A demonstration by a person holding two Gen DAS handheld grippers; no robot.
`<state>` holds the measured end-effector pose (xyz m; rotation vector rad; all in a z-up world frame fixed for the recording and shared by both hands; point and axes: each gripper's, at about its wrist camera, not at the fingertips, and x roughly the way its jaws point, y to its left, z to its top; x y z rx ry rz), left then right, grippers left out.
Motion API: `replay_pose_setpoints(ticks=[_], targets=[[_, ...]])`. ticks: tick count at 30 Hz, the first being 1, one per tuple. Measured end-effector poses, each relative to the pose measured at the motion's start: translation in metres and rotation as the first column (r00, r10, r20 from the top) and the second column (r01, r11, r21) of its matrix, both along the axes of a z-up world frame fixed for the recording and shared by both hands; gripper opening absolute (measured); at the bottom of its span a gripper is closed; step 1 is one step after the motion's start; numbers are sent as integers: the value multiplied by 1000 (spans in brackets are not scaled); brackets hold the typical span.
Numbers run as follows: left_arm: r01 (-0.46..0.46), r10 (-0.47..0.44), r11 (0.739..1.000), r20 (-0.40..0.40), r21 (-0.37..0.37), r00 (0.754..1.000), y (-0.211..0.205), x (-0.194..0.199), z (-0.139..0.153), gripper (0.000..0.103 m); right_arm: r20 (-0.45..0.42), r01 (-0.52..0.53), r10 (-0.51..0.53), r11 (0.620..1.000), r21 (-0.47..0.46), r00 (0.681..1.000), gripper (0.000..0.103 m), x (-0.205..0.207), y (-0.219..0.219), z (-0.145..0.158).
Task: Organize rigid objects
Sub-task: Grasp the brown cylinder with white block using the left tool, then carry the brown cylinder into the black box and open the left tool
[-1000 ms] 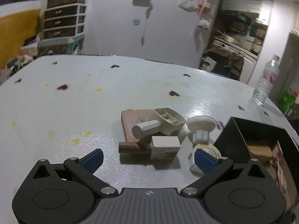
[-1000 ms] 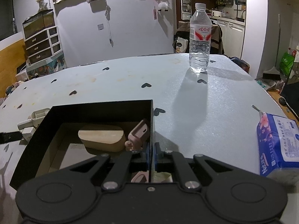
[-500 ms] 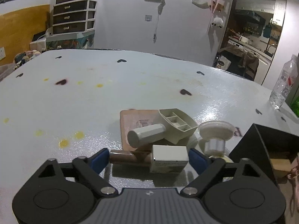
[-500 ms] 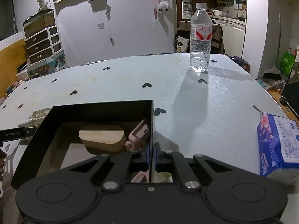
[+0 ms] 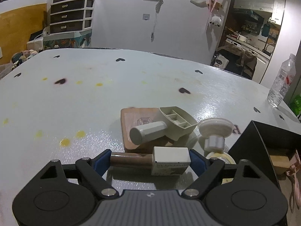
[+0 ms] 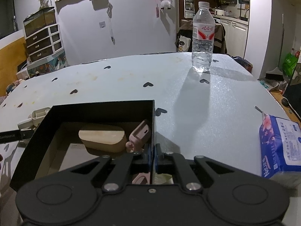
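Left tongs on brush, right tongs on box wall.

Brown-handled brush with white block head (image 5: 170, 160) lies on the surface (image 5: 94, 103), against a wooden board (image 5: 135, 124); left tongs (image 5: 148, 160) span it lengthwise, blue pads touching both ends. Right tongs (image 6: 153, 160) pinched narrow on the black box (image 6: 101, 109) wall; wooden block (image 6: 102, 138) inside.

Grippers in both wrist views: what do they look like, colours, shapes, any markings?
Both are matte black. The left gripper has angular linkage arms with silver pivot screws, two round discs, a ribbed grey centre plate with a tiny logo, and blue fingertip pads. The right gripper is alike, its centre plate black.
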<state>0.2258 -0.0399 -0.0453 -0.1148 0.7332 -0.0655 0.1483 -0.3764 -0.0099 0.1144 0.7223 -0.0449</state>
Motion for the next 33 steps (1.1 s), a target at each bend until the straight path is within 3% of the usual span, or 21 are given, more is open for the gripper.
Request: replay_pose_setpoints(ticks=[8, 13, 18, 22, 27, 33], targets=[[28, -28, 999, 4, -44, 1000, 9, -25, 15, 87, 6, -9, 9, 1000, 2, 1000, 4, -1, -2, 0], [66, -65, 991, 16, -117, 998, 5, -36, 36, 87, 6, -12, 12, 1000, 0, 1000, 4, -1, -2, 0], [154, -148, 979, 52, -135, 988, -23, -40, 63, 87, 8, -9, 9, 1000, 0, 1000, 5, -2, -2, 0], [257, -252, 952, 50, -165, 966, -60, -35, 80, 87, 9, -10, 10, 1000, 4, 1000, 5, -2, -2, 0], [320, -344, 910, -49, -263, 938, -109, -22, 80, 87, 9, -11, 11, 1000, 4, 1000, 5, -2, -2, 1], [286, -331, 928, -177, -239, 927, -155, -10, 56, 87, 13, -17, 17, 1000, 10, 1000, 5, -3, -4, 1]])
